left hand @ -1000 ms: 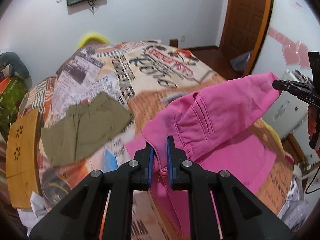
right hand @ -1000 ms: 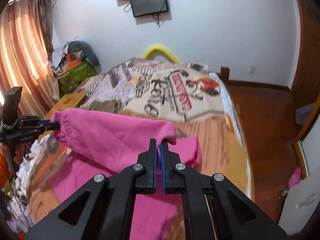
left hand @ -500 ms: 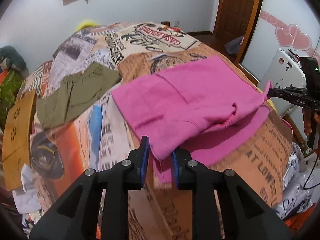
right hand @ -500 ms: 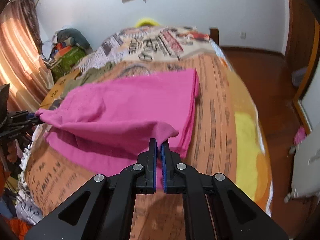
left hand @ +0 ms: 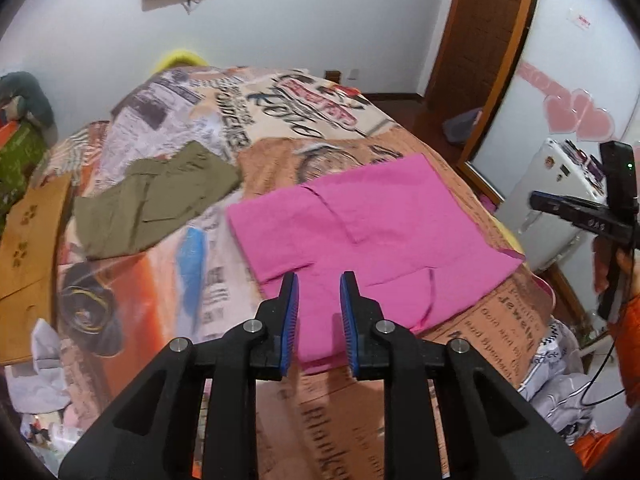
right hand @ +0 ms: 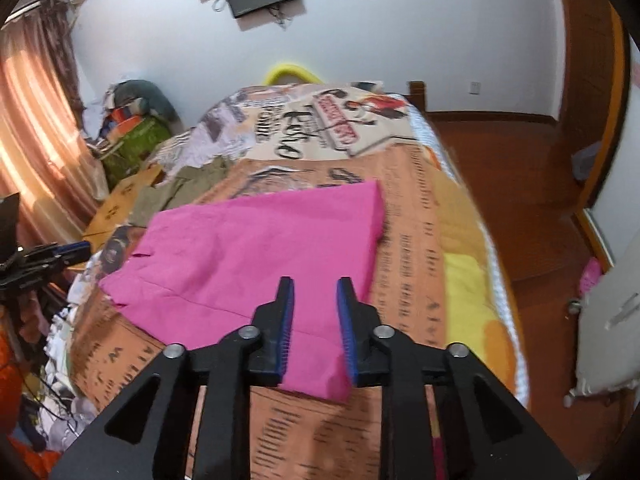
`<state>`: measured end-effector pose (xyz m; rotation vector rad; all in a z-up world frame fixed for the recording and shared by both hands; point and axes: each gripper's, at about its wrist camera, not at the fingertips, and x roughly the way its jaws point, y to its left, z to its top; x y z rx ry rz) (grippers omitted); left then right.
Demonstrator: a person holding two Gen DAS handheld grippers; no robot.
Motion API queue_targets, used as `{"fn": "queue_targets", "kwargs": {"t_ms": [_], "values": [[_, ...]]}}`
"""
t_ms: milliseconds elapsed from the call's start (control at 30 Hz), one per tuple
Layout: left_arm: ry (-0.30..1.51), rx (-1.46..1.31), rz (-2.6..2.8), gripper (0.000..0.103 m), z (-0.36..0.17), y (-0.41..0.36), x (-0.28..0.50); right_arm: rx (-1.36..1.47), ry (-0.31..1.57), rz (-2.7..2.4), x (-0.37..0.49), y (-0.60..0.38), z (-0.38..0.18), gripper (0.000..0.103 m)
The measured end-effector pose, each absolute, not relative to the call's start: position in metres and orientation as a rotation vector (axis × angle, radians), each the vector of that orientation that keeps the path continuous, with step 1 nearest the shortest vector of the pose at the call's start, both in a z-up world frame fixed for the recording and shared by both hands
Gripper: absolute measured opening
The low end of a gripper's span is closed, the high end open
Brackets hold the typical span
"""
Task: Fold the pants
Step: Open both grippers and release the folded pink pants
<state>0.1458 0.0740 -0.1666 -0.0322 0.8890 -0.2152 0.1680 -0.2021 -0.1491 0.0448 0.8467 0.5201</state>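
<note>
both wrist cameras are looking down from close above the bed's (left hand: 168,240) near edge toward its far end. they are sharing the pink pants (left hand: 360,216) (right hand: 260,248), each catching the other gripper at its frame edge.

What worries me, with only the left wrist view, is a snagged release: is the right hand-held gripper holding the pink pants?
Observer: No. The right hand-held gripper is open, poised over the near corner of the pink pants and gripping nothing.
Operator: What else is out of my frame?
Observer: An orange curtain, sunlit, hangs at the left side of the room.
</note>
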Motion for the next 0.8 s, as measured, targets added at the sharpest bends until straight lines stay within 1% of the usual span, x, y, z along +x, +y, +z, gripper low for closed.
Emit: {"fn": "queue_targets", "kwargs": {"t_ms": [133,233,300,333,400,500,533,633,667,700,800], "values": [[0.970,-0.011,-0.252,0.020,-0.196,0.051,0.151,0.010,0.903,0.567,0.164,-0.174,-0.176,0.021],[1.033,0.011,-0.239,0.020,-0.221,0.043,0.151,-0.002,1.004,0.582,0.162,-0.160,-0.211,0.021],[1.035,0.012,-0.234,0.021,-0.228,0.043,0.149,-0.020,1.060,0.577,0.158,-0.155,-0.232,0.021],[1.031,0.013,-0.236,0.022,-0.228,0.044,0.149,-0.015,1.049,0.578,0.155,-0.157,-0.236,0.021],[1.029,0.013,-0.237,0.022,-0.222,0.046,0.151,-0.017,1.051,0.582,0.155,-0.160,-0.233,0.024],[0.991,0.007,-0.212,0.022,-0.205,0.057,0.158,-0.023,1.036,0.566,0.164,-0.169,-0.218,0.024],[0.971,0.001,-0.194,0.024,-0.196,0.063,0.164,-0.029,1.025,0.561,0.167,-0.171,-0.214,0.025],[0.929,-0.015,-0.139,0.038,-0.181,0.080,0.180,-0.044,0.972,0.530,0.181,-0.177,-0.198,0.031],[0.922,-0.021,-0.123,0.040,-0.178,0.086,0.188,-0.043,0.953,0.520,0.186,-0.179,-0.193,0.036],[0.919,-0.025,-0.114,0.040,-0.176,0.089,0.194,-0.039,0.934,0.510,0.194,-0.182,-0.189,0.037],[0.923,-0.047,-0.083,0.041,-0.178,0.105,0.223,-0.037,0.907,0.480,0.214,-0.184,-0.184,0.038]]}}
